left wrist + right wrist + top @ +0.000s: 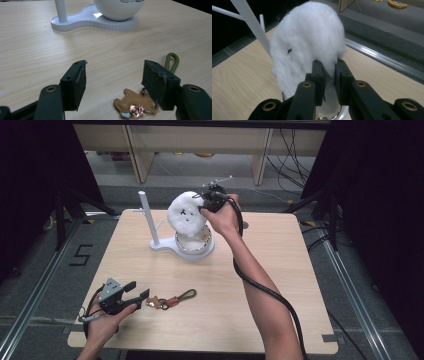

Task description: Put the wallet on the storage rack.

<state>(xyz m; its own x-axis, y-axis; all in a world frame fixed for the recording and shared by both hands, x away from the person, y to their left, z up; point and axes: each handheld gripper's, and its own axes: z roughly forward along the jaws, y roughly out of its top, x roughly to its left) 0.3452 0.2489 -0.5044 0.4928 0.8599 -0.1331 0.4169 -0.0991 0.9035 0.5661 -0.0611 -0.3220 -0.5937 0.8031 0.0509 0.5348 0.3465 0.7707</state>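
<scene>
A fluffy white plush piece (184,212) with small black marks hangs lifted over a white bowl (196,245) on a white stand. My right gripper (206,204) is shut on the plush's edge (312,42), its jaws pinching the fur just above the bowl's shiny rim (342,111). Near the table's front left, my left gripper (140,293) stands open on the wood. A brown leather bear keychain (136,103) with a green cord loop (172,61) lies just ahead of its right jaw, partly hidden by it, and the same keychain (167,301) lies right of the gripper in the high view.
The white stand's base (82,21) carries an upright pole (148,217) with thin side pegs, left of the bowl. A black cable trails along the right forearm (265,287). Wooden shelving (200,145) stands beyond the table.
</scene>
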